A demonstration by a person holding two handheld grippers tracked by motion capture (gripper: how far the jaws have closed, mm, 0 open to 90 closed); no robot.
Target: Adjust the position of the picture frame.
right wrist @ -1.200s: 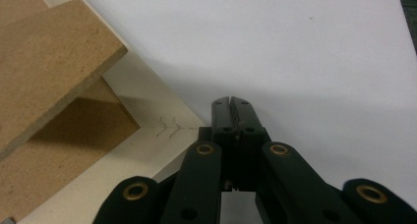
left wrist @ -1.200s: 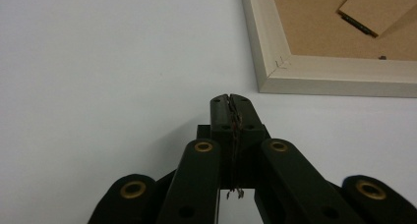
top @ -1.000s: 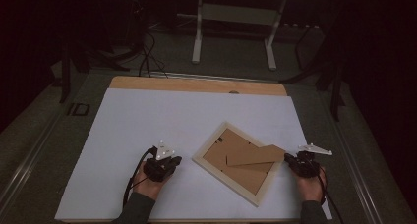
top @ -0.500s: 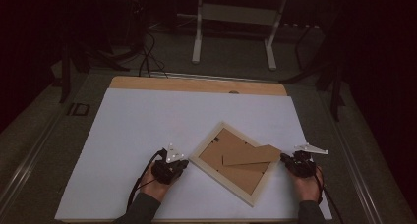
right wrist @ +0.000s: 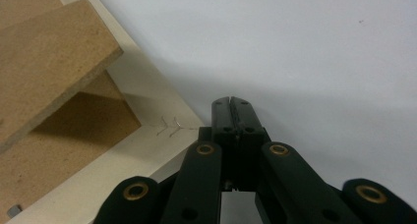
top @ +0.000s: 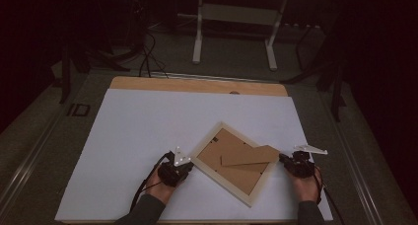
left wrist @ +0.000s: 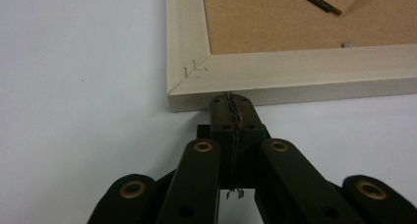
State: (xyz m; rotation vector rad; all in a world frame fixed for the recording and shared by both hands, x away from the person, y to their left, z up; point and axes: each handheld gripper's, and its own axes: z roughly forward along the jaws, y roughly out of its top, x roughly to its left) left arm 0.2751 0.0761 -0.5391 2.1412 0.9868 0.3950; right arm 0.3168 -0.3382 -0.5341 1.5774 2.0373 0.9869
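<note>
High view: the picture frame (top: 235, 164) lies face-down and skewed at lower centre of the tabletop (top: 148, 126), between the left gripper (top: 181, 165) and the right gripper (top: 288, 161).

Left gripper view: closed jaws press the frame's edge just ahead.

Right gripper view: closed, empty jaws beside the frame's corner, at their left.

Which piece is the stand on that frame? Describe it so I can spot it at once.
On the white sheet lies a pale wooden frame, face down and turned like a diamond, between the two grippers. On its brown backing board lies the stand: a flat brown strip that reaches toward the right gripper. Unlike the board, it overhangs the frame's right edge, with its end raised.
</note>
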